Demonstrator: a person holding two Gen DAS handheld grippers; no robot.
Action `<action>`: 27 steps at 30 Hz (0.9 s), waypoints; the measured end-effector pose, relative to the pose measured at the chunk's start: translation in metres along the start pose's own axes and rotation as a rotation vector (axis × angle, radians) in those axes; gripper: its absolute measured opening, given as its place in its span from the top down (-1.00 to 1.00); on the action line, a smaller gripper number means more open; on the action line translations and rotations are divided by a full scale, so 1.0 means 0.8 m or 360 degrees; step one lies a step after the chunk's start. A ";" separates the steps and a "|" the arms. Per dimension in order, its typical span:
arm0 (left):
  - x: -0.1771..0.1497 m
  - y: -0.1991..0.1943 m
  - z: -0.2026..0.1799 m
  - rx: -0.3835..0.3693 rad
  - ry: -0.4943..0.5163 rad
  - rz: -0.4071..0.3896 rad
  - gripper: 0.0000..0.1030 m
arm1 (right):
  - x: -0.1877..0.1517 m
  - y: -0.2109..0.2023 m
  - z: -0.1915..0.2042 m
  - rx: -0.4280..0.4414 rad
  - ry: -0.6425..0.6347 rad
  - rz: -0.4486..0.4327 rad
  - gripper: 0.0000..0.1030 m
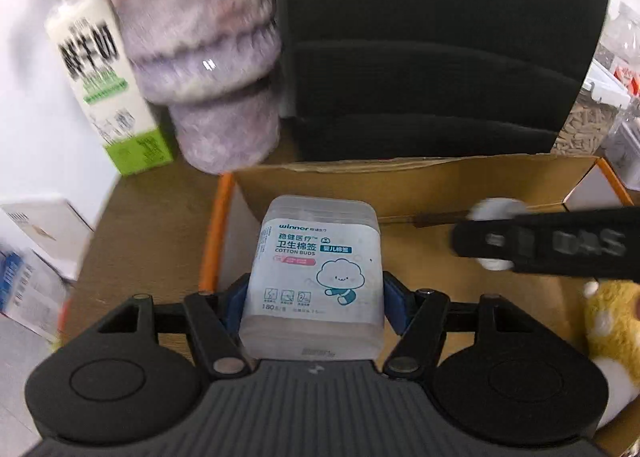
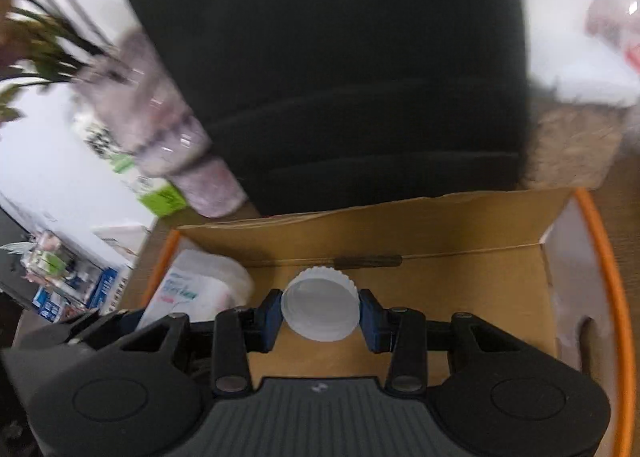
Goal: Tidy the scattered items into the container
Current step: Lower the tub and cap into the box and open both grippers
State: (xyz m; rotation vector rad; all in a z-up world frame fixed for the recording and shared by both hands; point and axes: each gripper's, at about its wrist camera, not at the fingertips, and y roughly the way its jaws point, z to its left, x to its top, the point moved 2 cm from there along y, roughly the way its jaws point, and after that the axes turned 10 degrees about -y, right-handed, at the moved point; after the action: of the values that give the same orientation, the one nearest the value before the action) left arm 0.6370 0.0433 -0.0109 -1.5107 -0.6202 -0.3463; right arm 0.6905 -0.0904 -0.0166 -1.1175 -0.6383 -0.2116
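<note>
**Both grippers loaded over the box**

The left gripper (image 1: 315, 303) has its jaws spread wide, and between them sits the cotton buds box (image 1: 316, 277), a translucent tub with a pale blue label and a cartoon cloud. The blue pads (image 1: 236, 305) press against both of its sides, so the jaws are closed as far as the tub allows. The tub stands upright in the grip, its lid end pointing away from the jaws, over the left part of the cardboard box (image 1: 400, 181) with the orange rim.

Over in the right wrist view, the right gripper (image 2: 320, 315) has narrower jaws, clamped on a white ribbed bottle cap (image 2: 320, 307). The cap is tilted so its hollow inside faces the camera, with a blue pad (image 2: 270, 317) touching each edge. Beneath the jaws lies the brown floor of the cardboard box (image 2: 460, 289). To the left of these jaws the cotton buds box (image 2: 192, 289) shows again, blurred.

In the left view the right gripper (image 1: 494, 235) appears to the right of the jaws, a dark bar with the white cap at its tip. Just below it, at the frame's right edge, sits a yellow plush toy (image 1: 612, 321).

Beyond the left jaws, outside the box, stand a blurred purple-patterned bottle (image 1: 204, 57) and a milk carton (image 1: 104, 81), side by side.
</note>
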 end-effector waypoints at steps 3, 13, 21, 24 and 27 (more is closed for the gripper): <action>0.002 0.003 -0.001 0.0000 0.0004 -0.0025 -0.38 | 0.012 0.033 -0.002 0.0025 0.0021 0.0048 0.14; 0.009 -0.047 0.011 -0.0079 -0.0028 -0.0068 -0.60 | 0.014 0.027 0.000 0.0105 0.0114 0.0016 -0.55; -0.016 -0.106 0.038 -0.0082 -0.0077 -0.0094 -0.61 | -0.031 -0.059 -0.030 -0.0123 0.0024 -0.0025 -0.63; -0.030 -0.140 0.047 -0.0067 -0.0081 -0.0120 -0.64 | -0.052 -0.097 -0.041 -0.0176 0.0020 -0.0043 -0.63; -0.045 -0.172 0.055 -0.0072 -0.0090 -0.0143 -0.64 | -0.077 -0.142 -0.042 -0.0176 -0.0022 -0.0071 -0.63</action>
State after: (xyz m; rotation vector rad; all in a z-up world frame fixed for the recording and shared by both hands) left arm 0.5217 0.0731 0.0781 -1.5431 -0.7310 -0.3897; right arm 0.6008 -0.1794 0.0258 -1.2121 -0.6706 -0.2807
